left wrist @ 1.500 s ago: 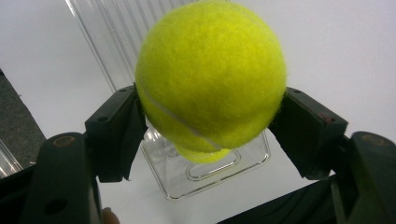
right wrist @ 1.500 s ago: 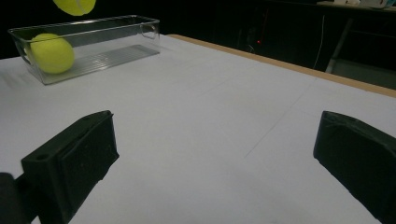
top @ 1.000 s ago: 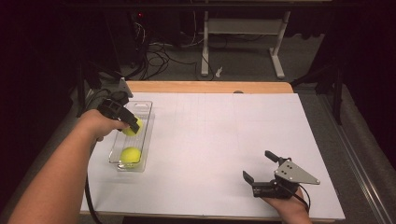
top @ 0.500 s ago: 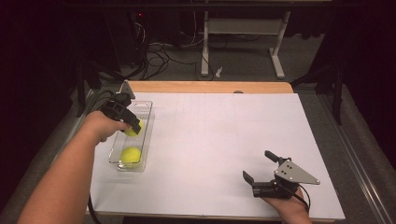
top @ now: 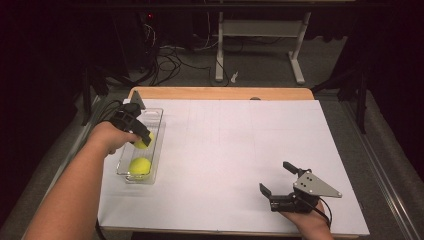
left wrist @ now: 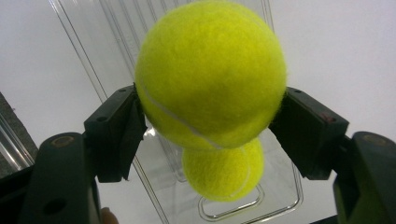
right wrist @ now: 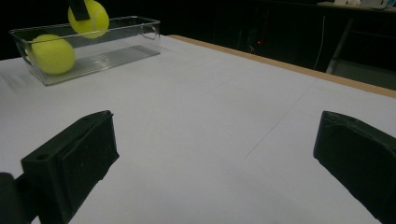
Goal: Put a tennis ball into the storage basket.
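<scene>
tray: the clear tray (top: 156,142) is the landmark, sitting on the table (top: 240,150) at its left side, long way running front to back
held ball: the ball (left wrist: 210,74) between the left gripper (top: 141,135) jaws hangs above the tray, over its middle stretch
second ball: the other ball (top: 140,166) lies inside the tray, at the end nearest the person
left hand: comes in from the tray's left, gripper reaching over the tray's left wall
right gripper: right gripper (top: 279,181) rests on the table well right of the tray, near the front edge
floor stuff: cables (top: 170,60) and a desk frame (top: 257,45) on the floor, well behind the tray past the table's far edge
</scene>
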The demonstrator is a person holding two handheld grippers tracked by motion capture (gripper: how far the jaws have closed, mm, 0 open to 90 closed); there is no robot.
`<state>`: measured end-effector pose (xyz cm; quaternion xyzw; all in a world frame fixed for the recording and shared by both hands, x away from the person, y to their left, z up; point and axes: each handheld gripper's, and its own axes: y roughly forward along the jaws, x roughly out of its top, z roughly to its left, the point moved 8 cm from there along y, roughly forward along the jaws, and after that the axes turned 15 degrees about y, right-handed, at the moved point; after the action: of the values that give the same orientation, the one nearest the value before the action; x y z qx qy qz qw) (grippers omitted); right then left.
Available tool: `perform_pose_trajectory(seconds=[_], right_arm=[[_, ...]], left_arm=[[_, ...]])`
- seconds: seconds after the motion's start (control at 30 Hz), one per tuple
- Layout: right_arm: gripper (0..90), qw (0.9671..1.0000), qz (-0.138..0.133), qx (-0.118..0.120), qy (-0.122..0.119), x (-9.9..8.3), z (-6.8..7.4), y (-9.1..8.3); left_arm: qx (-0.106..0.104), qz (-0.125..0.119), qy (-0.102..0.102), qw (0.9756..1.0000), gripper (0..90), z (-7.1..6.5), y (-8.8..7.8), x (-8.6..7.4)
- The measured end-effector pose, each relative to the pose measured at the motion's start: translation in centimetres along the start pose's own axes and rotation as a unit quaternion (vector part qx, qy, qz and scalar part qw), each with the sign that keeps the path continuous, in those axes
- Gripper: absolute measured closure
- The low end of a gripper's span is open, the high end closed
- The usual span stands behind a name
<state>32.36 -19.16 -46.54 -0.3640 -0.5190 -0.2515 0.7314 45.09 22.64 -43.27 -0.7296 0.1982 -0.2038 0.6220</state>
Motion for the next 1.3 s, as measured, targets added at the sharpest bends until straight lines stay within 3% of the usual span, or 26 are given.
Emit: perform_pose_trajectory(seconds=[0.23, 0.33, 0.77, 1.3], right_arm=[[0.1, 1.0000, 0.001, 0.000, 0.002, 0.0, 0.0, 0.0], [0.1, 1.0000, 0.002, 0.001, 0.002, -0.1, 0.0, 0.0], [0.1, 1.0000, 0.002, 0.001, 0.002, -0.1, 0.0, 0.1], [0.1, 1.0000, 0.001, 0.001, 0.001, 0.0, 0.0, 0.1]], left_arm=[[0.003, 0.005, 0.002, 1.0000, 28.3, 0.0, 0.6, 0.3], [0.004, -0.008, 0.000, 1.0000, 28.3, 0.0, 0.5, 0.7], [0.014, 0.010, -0.005, 0.9998, 28.0, 0.6, 1.2, 0.7], [0.008, 0.004, -0.001, 1.0000, 27.6, 0.5, 1.0, 0.6]])
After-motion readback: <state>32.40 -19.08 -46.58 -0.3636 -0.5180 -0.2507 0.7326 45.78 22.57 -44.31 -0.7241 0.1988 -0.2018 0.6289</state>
